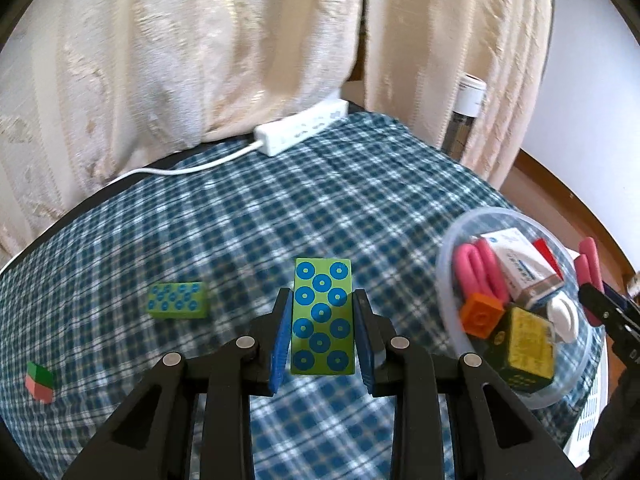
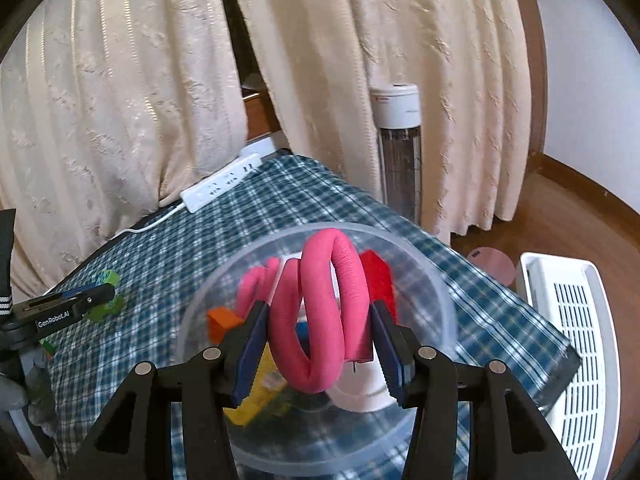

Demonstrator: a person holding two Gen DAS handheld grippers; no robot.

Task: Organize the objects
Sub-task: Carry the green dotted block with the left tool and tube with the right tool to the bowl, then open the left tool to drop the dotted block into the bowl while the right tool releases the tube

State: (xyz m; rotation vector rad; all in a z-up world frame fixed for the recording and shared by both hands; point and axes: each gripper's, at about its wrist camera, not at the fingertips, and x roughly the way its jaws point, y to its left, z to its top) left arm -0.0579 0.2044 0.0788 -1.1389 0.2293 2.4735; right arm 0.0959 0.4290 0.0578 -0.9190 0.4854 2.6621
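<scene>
- Small red-and-green cube (image 1: 40, 387): lies on the checked tablecloth (image 1: 360, 208) at the near left, well apart from the bowl; judged not yet sorted.
- Green spotted block (image 1: 178, 300): lies flat on the cloth, left of centre, free of either tool; judged also left to collect.
- Left gripper (image 1: 323, 320): its blue pads are clamped on the two long sides of a second green spotted block, the held block (image 1: 322, 316), which appears to be carried clear of the cloth, between the loose block and the bowl.
- White power strip (image 1: 302, 130): sits at the far edge of the table with its cable trailing left; whether it belongs to the task cannot be told.
- Clear plastic bowl (image 1: 450, 320): stands at the near right of the table and serves as the collecting place. It already contains an orange block (image 1: 480, 314), a white carton (image 1: 520, 268), a yellow-and-green box (image 1: 524, 354), a red piece (image 1: 546, 252), a white rounded item (image 1: 564, 318) and a loop of pink foam tube.
- Right gripper (image 2: 318, 340): its pads are closed on a coil of the pink foam tube (image 2: 332, 304), held over the bowl's opening; the tube's far end already rests inside.
- White slatted basket (image 2: 572, 344): stands on the floor to the right of the table.
- Progress, as a judgement: most items are gathered; two are in transit, and two remain on the cloth.
</scene>
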